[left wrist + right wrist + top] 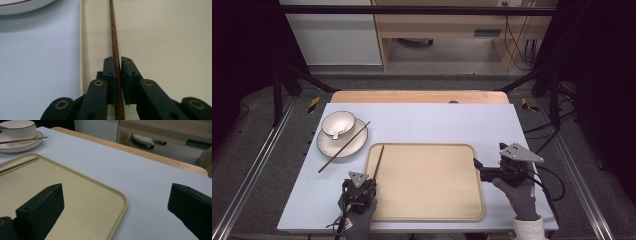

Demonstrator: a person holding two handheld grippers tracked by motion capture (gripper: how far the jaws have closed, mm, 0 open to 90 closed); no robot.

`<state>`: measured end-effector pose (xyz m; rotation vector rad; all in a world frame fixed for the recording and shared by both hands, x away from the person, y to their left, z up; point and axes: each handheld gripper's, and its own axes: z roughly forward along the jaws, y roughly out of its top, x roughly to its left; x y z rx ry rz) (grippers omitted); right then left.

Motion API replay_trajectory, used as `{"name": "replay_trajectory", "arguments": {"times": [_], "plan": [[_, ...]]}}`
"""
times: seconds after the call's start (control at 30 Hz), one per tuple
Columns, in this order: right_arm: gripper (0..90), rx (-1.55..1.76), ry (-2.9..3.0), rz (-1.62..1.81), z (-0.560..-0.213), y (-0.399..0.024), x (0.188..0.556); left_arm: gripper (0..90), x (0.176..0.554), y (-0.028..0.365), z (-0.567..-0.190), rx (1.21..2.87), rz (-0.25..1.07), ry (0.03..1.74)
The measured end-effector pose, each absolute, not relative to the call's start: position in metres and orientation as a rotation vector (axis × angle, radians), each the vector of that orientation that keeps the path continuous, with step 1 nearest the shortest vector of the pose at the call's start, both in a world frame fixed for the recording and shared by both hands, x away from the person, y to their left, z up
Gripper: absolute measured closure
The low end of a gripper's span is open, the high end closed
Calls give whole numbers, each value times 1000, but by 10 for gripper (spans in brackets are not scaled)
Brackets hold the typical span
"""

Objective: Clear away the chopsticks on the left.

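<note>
Even overhead light, dark edges, soft shadows

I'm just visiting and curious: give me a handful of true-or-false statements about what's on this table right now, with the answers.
1. The left gripper is closed on a chopstick that lies in the tray. True.
2. Both chopsticks are in the tray. False: the second chopstick rests across the plate, its lower end on the table.
3. The right gripper holds a spoon. False: its jaws stand wide open with nothing between them, at the tray's right edge.
4. A bowl sits on the plate. True.
5. The plate is inside the tray. False: it sits on the table beyond the tray's left corner.
</note>
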<state>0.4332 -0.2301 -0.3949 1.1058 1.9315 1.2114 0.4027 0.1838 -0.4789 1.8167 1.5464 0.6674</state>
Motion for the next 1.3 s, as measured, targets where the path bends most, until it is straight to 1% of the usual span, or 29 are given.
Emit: {"name": "replay_trajectory", "arguments": {"times": [0.2, 0.27, 0.5, 0.63, 0.77, 0.83, 1.03, 1.17, 1.3], "plan": [[8, 1102, 1931, 1210, -394, -230, 433, 799, 403, 184, -478, 1823, 663, 1539], [8, 1103, 1929, 1211, -394, -230, 432, 780, 403, 184, -478, 1817, 667, 1531], [7, 1103, 1917, 1220, -392, -233, 431, 708, 402, 191, -457, 1760, 664, 1475], [7, 1100, 1912, 1225, -391, -234, 430, 634, 403, 198, -440, 1733, 630, 1377], [6, 1101, 1912, 1227, -391, -234, 430, 558, 404, 202, -427, 1728, 629, 1289], [6, 1100, 1913, 1226, -391, -234, 430, 519, 406, 204, -419, 1751, 631, 1241], [5, 1097, 1907, 1233, -389, -235, 429, 394, 417, 214, -398, 1791, 638, 1170], [5, 1097, 1904, 1236, -389, -235, 428, 345, 422, 221, -389, 1840, 638, 1105], [4, 1096, 1905, 1234, -389, -235, 428, 313, 425, 232, -390, 1856, 610, 1067]]}}
